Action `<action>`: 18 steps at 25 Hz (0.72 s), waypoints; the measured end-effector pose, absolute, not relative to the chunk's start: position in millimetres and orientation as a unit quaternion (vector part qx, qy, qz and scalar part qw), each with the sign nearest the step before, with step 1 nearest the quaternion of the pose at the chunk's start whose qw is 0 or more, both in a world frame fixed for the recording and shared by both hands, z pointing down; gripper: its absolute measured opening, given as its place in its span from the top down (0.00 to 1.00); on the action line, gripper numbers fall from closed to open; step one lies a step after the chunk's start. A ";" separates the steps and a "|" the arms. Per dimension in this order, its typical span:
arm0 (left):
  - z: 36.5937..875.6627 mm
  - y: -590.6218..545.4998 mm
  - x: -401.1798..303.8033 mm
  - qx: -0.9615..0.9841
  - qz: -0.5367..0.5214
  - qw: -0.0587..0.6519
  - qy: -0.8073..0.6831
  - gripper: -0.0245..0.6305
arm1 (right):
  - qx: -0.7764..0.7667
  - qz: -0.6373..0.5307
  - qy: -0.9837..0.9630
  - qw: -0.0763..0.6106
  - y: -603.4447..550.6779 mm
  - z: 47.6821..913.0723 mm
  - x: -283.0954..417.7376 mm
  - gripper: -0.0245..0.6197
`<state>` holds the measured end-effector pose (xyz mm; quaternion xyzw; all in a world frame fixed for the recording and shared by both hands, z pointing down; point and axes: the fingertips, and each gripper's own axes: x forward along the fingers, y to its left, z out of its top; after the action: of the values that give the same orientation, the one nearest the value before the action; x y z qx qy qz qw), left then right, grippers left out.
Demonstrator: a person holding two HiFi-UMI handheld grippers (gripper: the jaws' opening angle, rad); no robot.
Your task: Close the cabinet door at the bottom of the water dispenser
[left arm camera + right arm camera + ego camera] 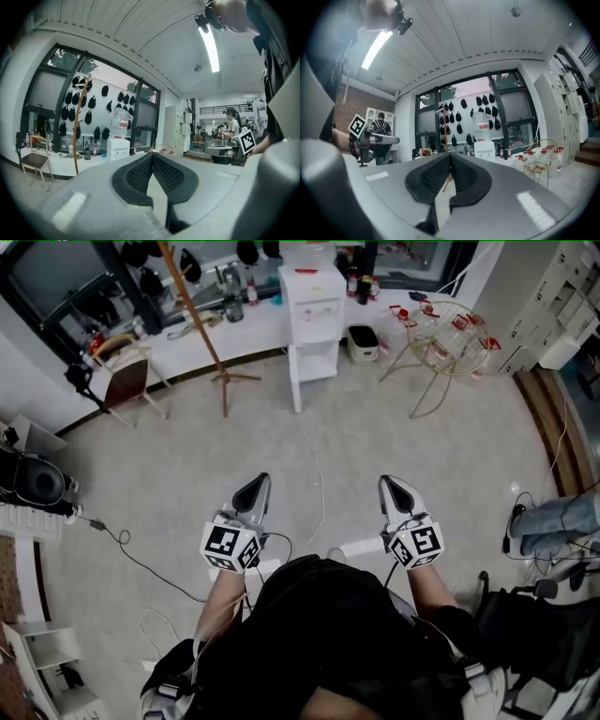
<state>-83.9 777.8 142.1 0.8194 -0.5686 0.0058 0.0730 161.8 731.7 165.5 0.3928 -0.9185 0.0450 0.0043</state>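
Note:
The white water dispenser (pixel 314 306) stands far ahead against the counter, across a wide stretch of floor. Its bottom cabinet (pixel 316 362) is open, with the white door (pixel 296 381) swung out at its left side. My left gripper (pixel 262 480) and right gripper (pixel 387 482) are held level side by side close to my body. Both are shut with nothing between the black pads. The dispenser (pixel 118 148) with its bottle (pixel 121 121) shows small past the left gripper (pixel 152 155). It also shows as the dispenser (pixel 484 150) beyond the right gripper (pixel 450 154).
A wooden coat stand (pixel 202 324) and a chair (pixel 127 376) are left of the dispenser. A gold wire rack (pixel 450 338) and a small white bin (pixel 363 343) are to its right. A thin cable (pixel 317 474) runs over the floor. A seated person's legs (pixel 553 521) are at the right.

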 end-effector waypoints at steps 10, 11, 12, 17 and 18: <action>141.0 748.5 -62.4 0.778 0.007 0.070 -0.624 0.34 | 0.404 0.023 -0.914 -0.026 713.8 148.3 196.6 0.44; 140.5 746.9 -59.6 0.773 0.009 0.070 -0.631 0.30 | 0.408 0.022 -0.912 -0.028 711.0 146.9 202.7 0.40; 140.0 745.5 -56.5 0.769 0.011 0.070 -0.635 0.29 | 0.410 0.022 -0.911 -0.030 708.5 145.7 207.8 0.38; 136.6 740.7 -36.7 0.763 0.014 0.066 -0.643 0.28 | 0.394 0.029 -0.918 -0.032 702.4 143.0 222.8 0.35; 135.7 739.8 -32.5 0.761 0.014 0.064 -0.645 0.28 | 0.390 0.032 -0.920 -0.031 701.0 144.1 225.4 0.35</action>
<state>-32.5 739.8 135.7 0.7613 -0.6450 0.0137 0.0645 225.4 701.0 144.1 0.3905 -0.9195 0.0319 -0.0314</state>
